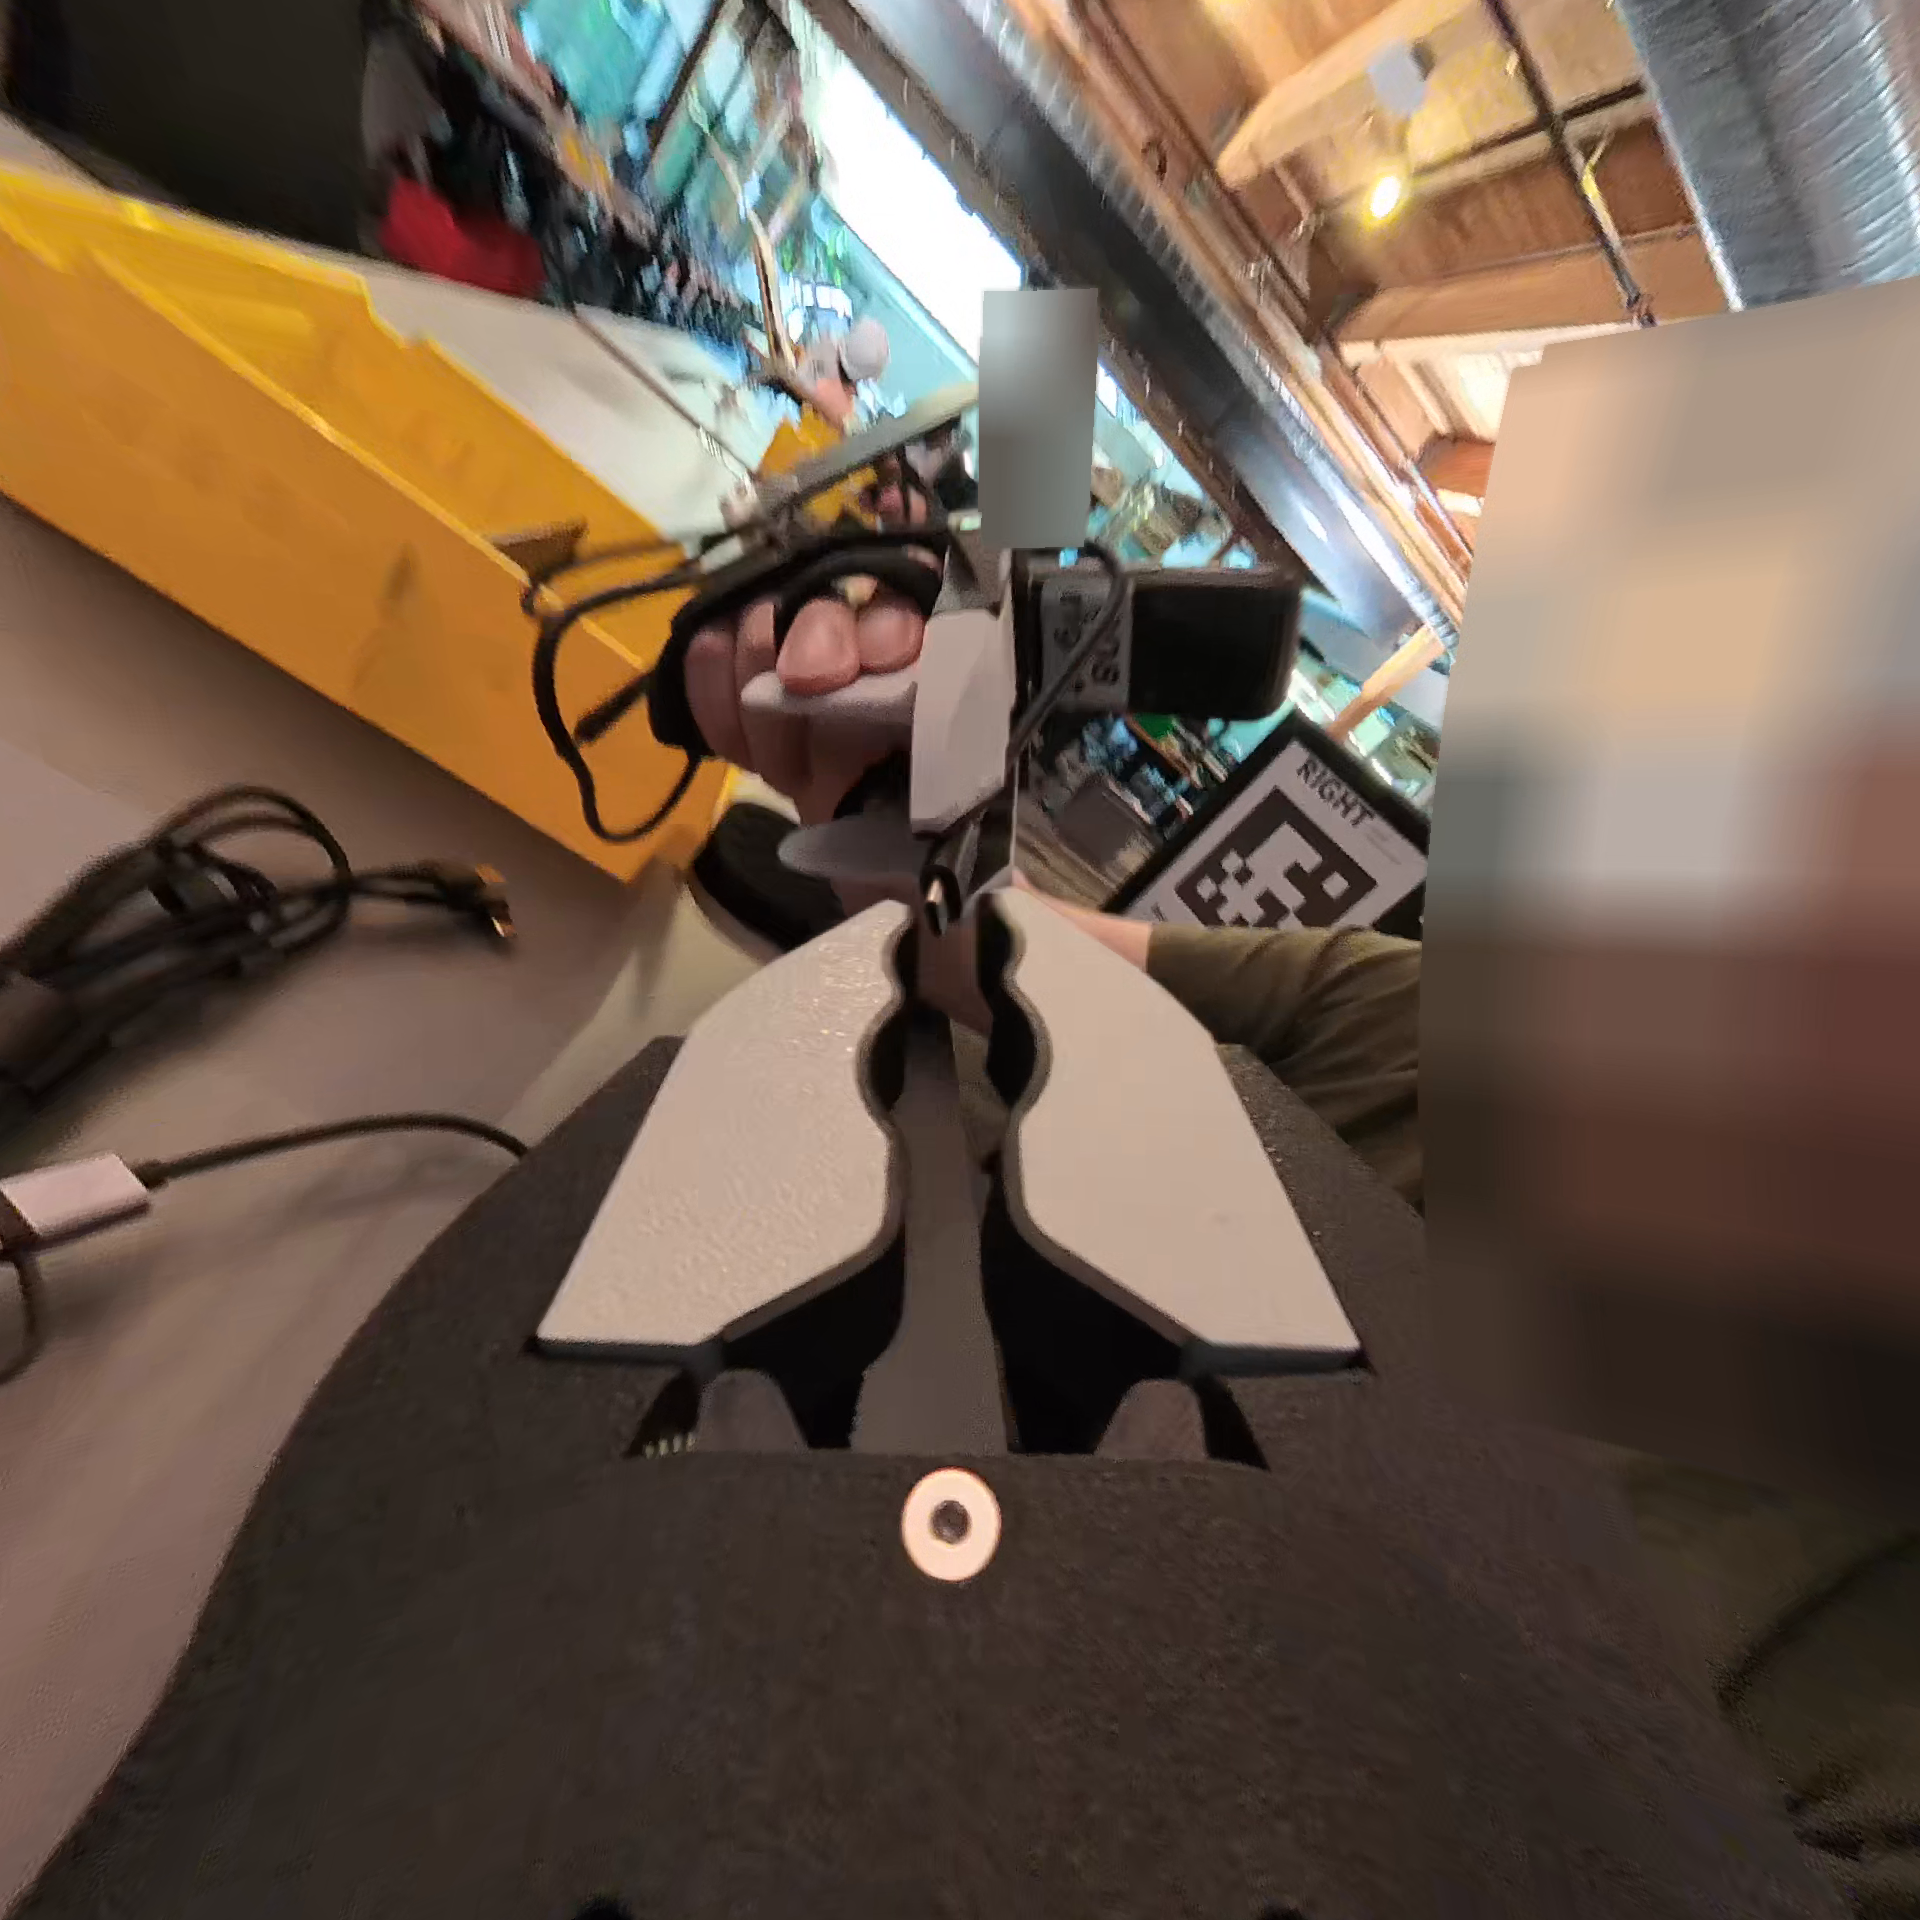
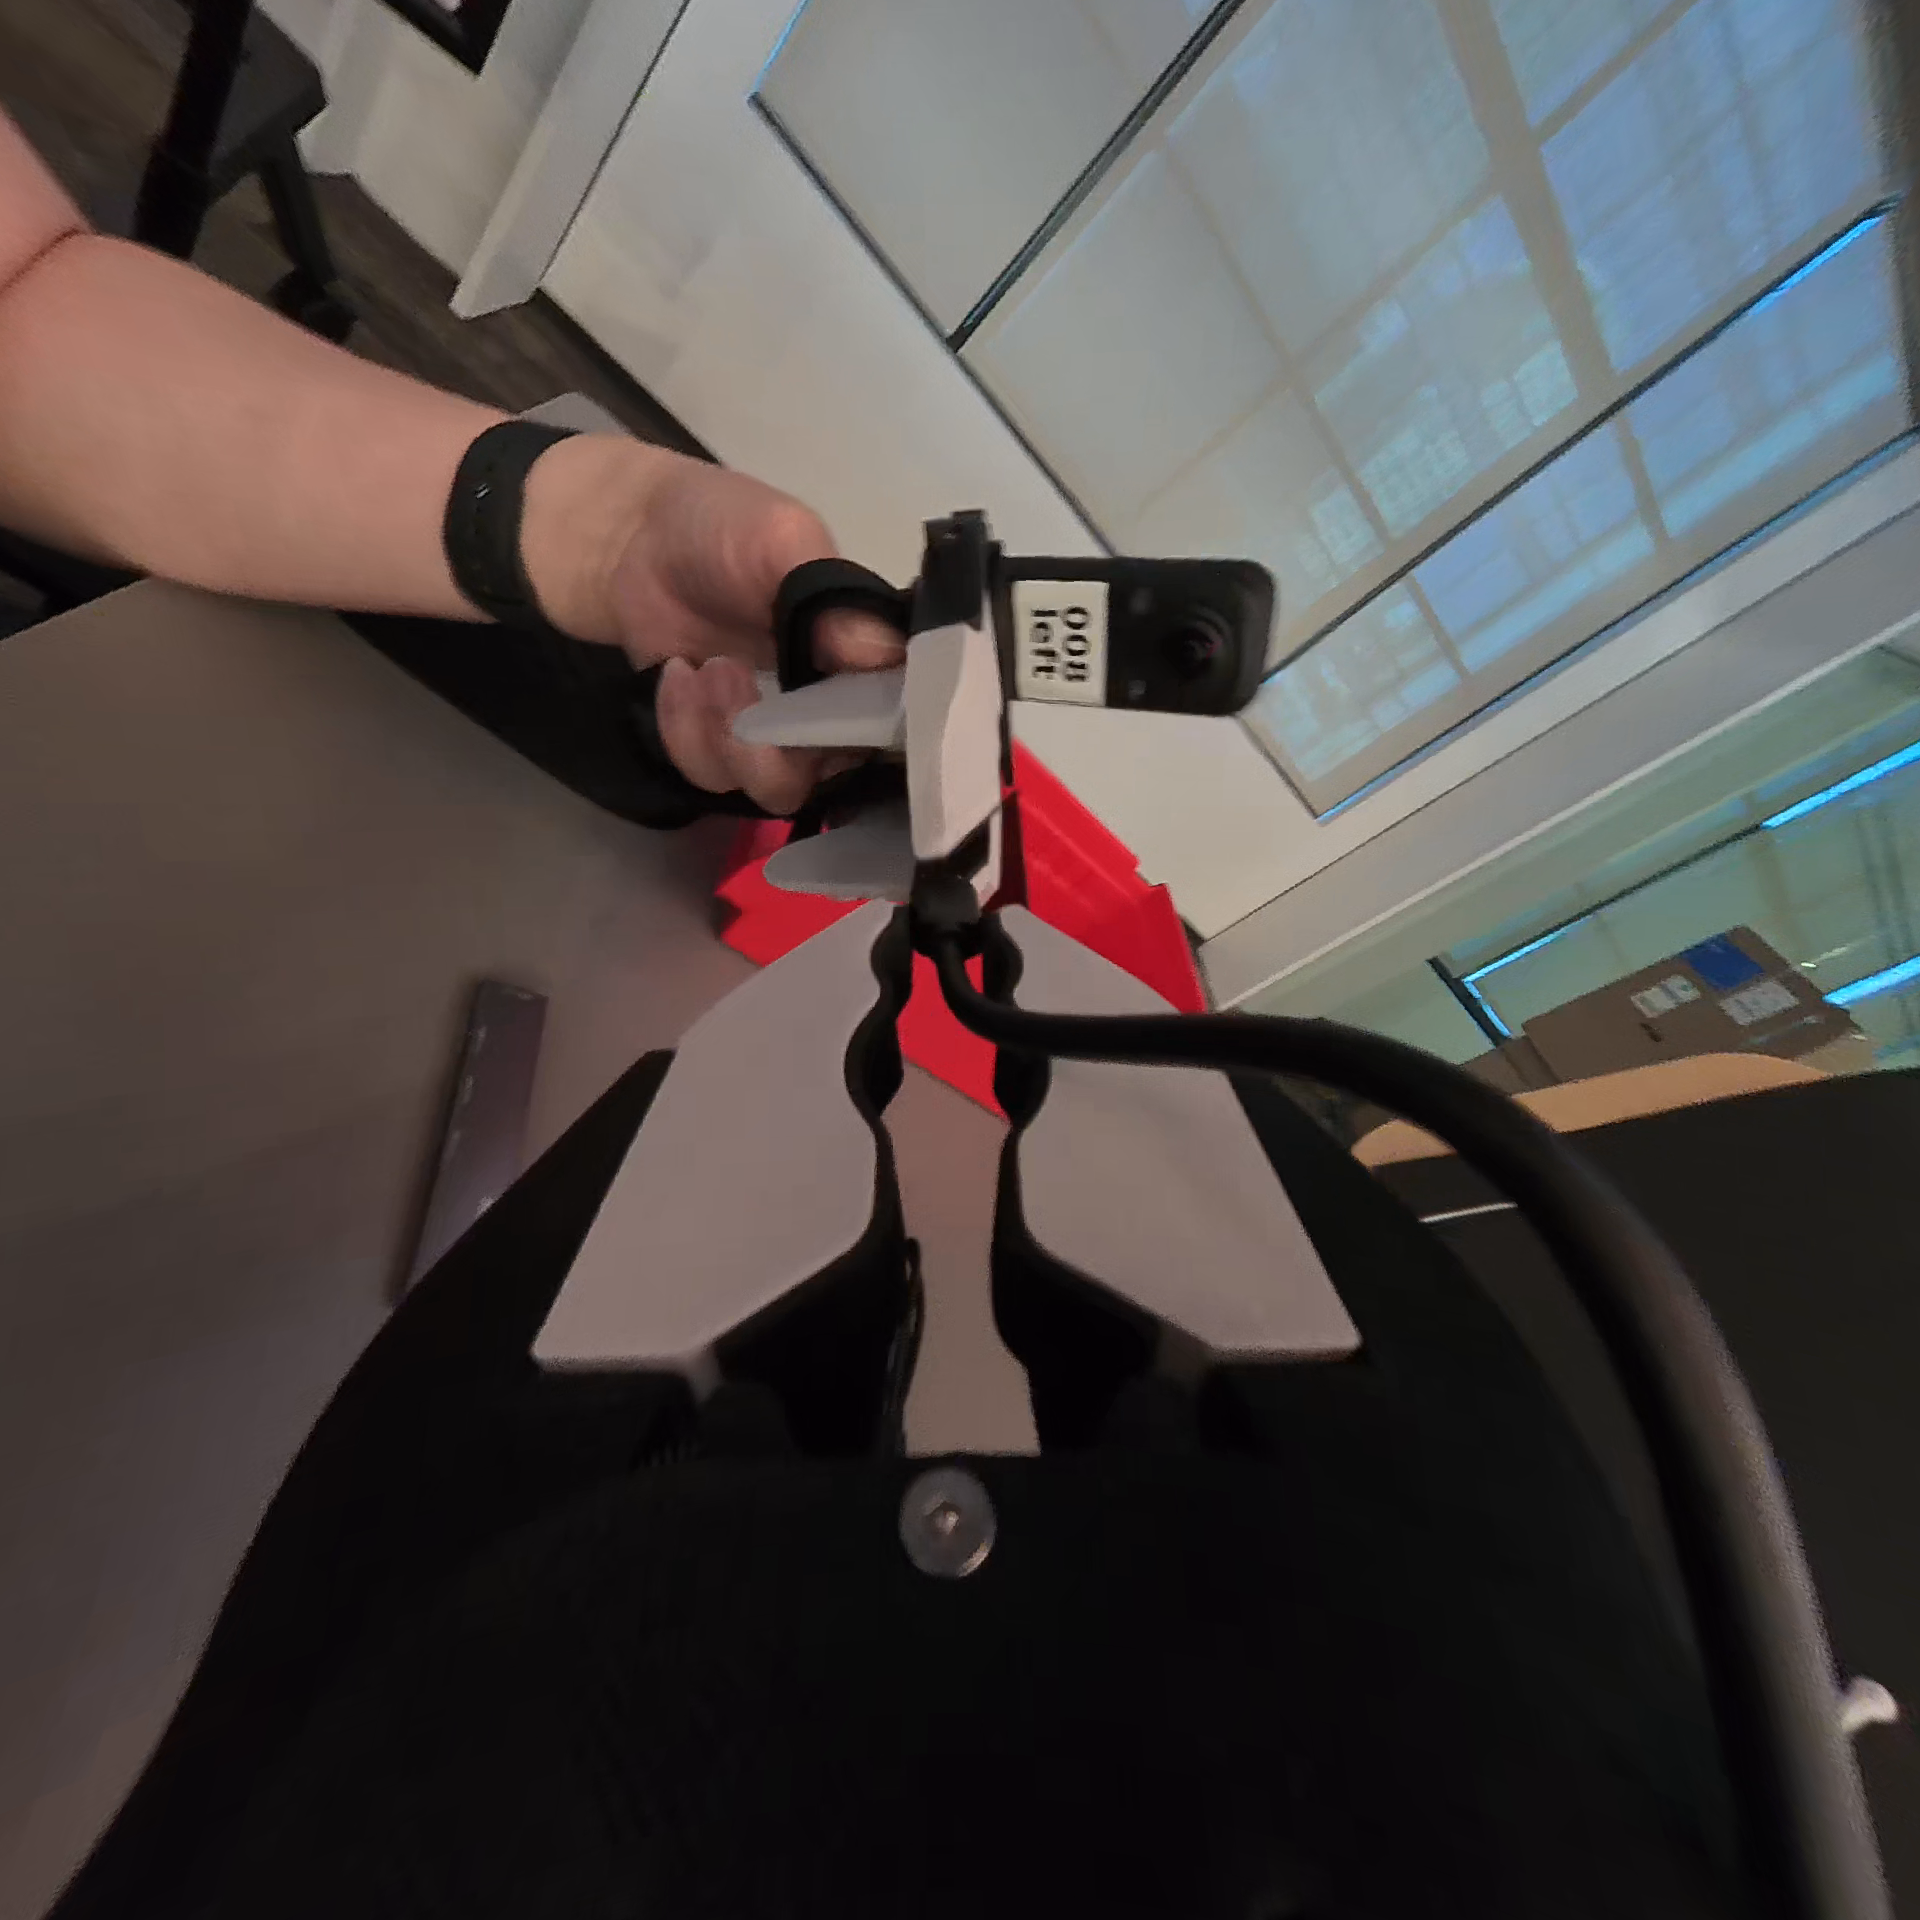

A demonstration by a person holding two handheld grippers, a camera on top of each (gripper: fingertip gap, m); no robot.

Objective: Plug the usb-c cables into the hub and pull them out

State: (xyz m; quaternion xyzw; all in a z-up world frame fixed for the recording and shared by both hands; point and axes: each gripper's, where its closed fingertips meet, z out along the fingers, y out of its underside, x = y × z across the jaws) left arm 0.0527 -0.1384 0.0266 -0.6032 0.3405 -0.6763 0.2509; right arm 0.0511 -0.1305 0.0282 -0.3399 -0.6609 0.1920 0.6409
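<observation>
Both grippers are lifted above the table [image 2: 208,935] and meet tip to tip. My right gripper [image 2: 943,930] is shut on the black body of a USB-C plug [image 2: 940,902]. Its black cable [image 2: 1351,1049] runs back over my right finger. In the left wrist view the right gripper [image 1: 956,842] is edge-on, and the plug's metal end [image 1: 938,902] sticks out toward me. My left gripper [image 1: 948,914] is narrowly open, with the metal end just between its fingertips and a gap beside it. A slim dark hub [image 2: 488,1122] lies flat on the table.
A bundle of black cables [image 1: 208,894] and a silver adapter on a cable [image 1: 73,1205] lie on the table at the left. A yellow box [image 1: 260,468] stands behind them. A red box [image 2: 1091,914] sits beyond the grippers. A person's hands hold both grippers.
</observation>
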